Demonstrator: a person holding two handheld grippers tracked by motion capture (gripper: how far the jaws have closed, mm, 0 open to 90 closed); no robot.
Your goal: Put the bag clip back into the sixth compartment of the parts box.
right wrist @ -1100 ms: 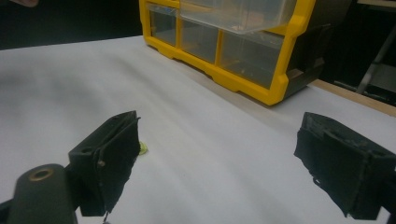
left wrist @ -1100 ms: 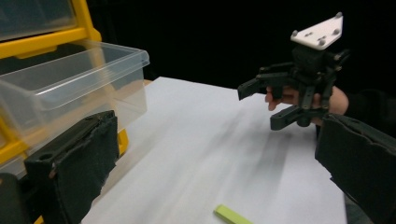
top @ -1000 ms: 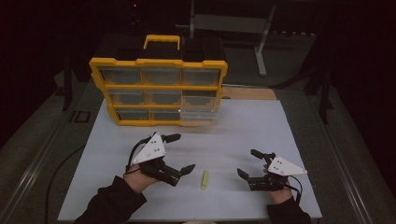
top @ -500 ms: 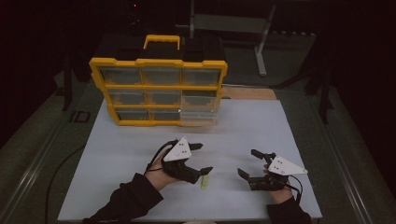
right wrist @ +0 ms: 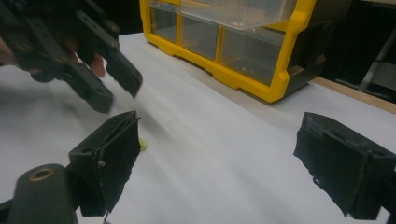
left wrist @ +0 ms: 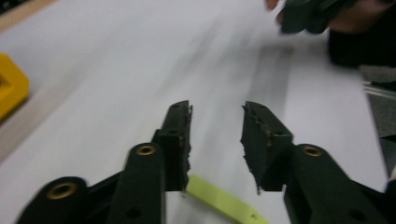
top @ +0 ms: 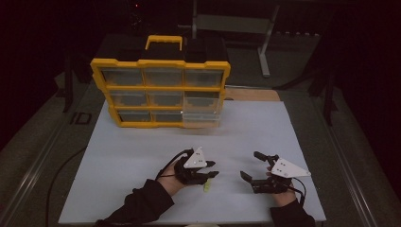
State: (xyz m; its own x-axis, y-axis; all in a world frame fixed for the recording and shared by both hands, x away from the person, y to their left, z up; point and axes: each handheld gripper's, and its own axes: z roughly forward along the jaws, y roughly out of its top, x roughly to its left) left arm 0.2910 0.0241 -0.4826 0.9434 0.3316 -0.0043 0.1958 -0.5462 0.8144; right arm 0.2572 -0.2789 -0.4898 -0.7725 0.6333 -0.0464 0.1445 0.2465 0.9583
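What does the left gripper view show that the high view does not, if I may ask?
Left gripper view: a close look at the left gripper, whose fingers have just been closing and stand apart, with the yellow-green strip lying between them and no pad pressing on it. High view: the whole yellow organizer with its handle, one lower drawer pulled out, and the right gripper open. Both: the white sheet, the strip and the left gripper.

Lime-green strip (left wrist: 224, 201), yellow organiser (top: 161, 92), white sheet (top: 265, 137)
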